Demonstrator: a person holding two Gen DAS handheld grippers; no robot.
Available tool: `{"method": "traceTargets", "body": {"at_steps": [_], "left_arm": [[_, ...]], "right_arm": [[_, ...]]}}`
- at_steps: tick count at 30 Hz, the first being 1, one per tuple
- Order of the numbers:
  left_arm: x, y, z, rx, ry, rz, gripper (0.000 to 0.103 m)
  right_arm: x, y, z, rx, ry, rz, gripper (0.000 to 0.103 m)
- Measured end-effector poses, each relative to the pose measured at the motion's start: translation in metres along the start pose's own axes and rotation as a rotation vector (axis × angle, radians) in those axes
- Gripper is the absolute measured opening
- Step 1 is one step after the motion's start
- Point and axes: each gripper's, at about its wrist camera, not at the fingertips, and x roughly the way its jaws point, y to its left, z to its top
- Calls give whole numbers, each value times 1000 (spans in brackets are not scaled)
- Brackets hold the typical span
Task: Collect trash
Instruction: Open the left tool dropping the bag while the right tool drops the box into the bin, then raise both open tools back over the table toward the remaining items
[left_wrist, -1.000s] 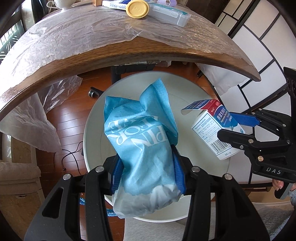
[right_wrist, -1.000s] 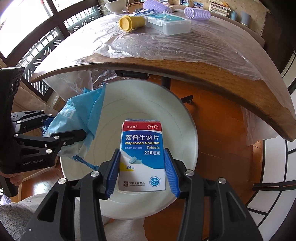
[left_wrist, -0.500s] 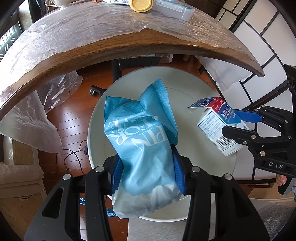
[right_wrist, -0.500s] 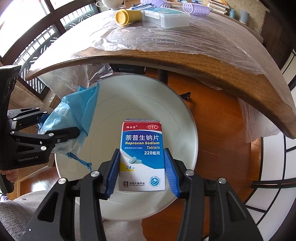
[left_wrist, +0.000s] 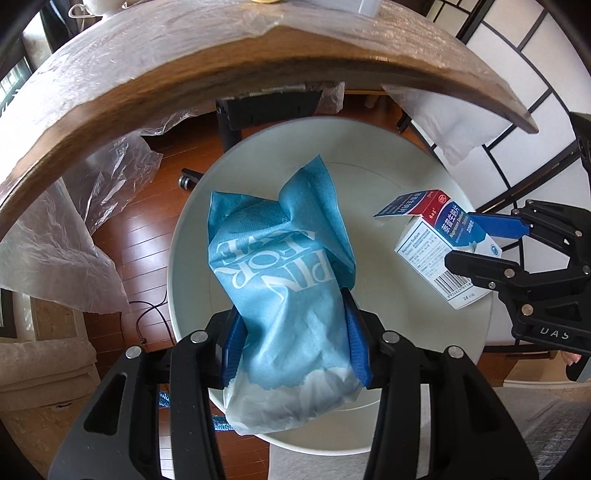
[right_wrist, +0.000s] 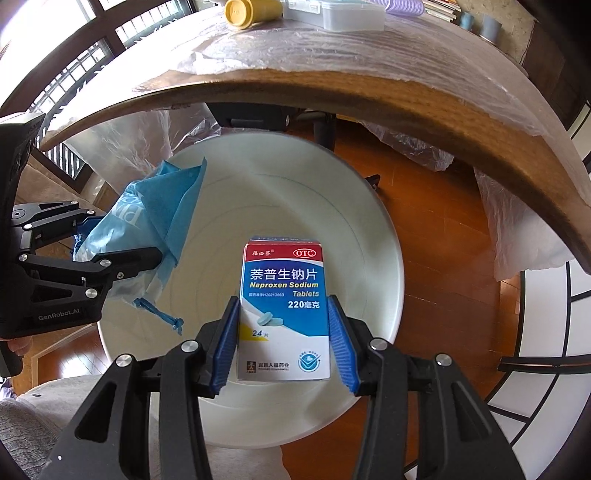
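1. Both held pieces of trash hang directly over the wide round white plastic bin on the wooden floor, below the edge of the curved wooden tabletop with its clear plastic cover. That is the relation the next move turns on: each piece is above the bin's open mouth, so I judge that letting go would drop it inside.

2. The left gripper has its jaws clamped on the crumpled blue-and-white paper bag, the blue pads pressing its lower part from either side. The bag's long axis runs straight out from the jaws, its folded blue top pointing away toward the far side of the bin, its white end back by the gripper body.

3. The right gripper has its jaws clamped on the blue, red and white cardboard tablet box, pads on its two narrow sides. The box stands lengthwise along the jaws, red end and opened flap pointing away, printed face toward the camera.

4. Seen from the left wrist, the box sits nearer the bin's right rim, while the bag is closer to the middle. The bag looks the safer drop; the box may need a small shift inward first.

5. The two grippers are apart, side by side, neither touching the other's load.
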Motion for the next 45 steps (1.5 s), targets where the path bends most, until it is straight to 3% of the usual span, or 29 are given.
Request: {"method": "traceTargets", "body": {"at_steps": [6,7,8,10,18,21,23,25,28,30,33,36,40,43,45], "left_arm": [[6,0,2,15,13,-2,49],[6,-2,2,26,11,-11,51],[5,-3,2,38,8,-9,57],[3,-7,2,58,-10,34,70],[-25,0,5,13,-83,6,74],[-70,-4,8,21,-205,-18,76],[-108,-6,14,25,-334,-17,93],[-147,-6,18,25,-491,-5,102],[-198,-5,27,-2,-743,56,102],[-217,-5,34,-25,-828,92,102],[-227,-1,41,-53,-891,94,102],[-223,2,59,-11,-815,27,102],[-212,4,64,17,-767,57,102],[-201,10,64,62,-713,76,102],[-196,15,65,73,-697,71,102]], "right_arm": [[2,2,2,-4,0,4,46],[1,2,1,-6,-4,1,49],[-1,2,1,-6,-11,-10,63],[-9,0,1,-1,-43,-16,77],[-56,-3,4,16,-167,-4,82],[-109,-4,10,10,-329,-27,91],[-158,-3,14,7,-499,-51,99],[-199,-1,17,14,-666,-87,99],[-242,-3,25,53,-859,-112,99],[-257,-6,32,90,-910,-86,99],[-261,-11,47,128,-885,-32,99],[-258,-15,64,146,-811,-20,99],[-251,-8,67,151,-825,38,99],[-228,-5,79,170,-717,59,99],[-214,-3,85,185,-664,-12,99]]}}
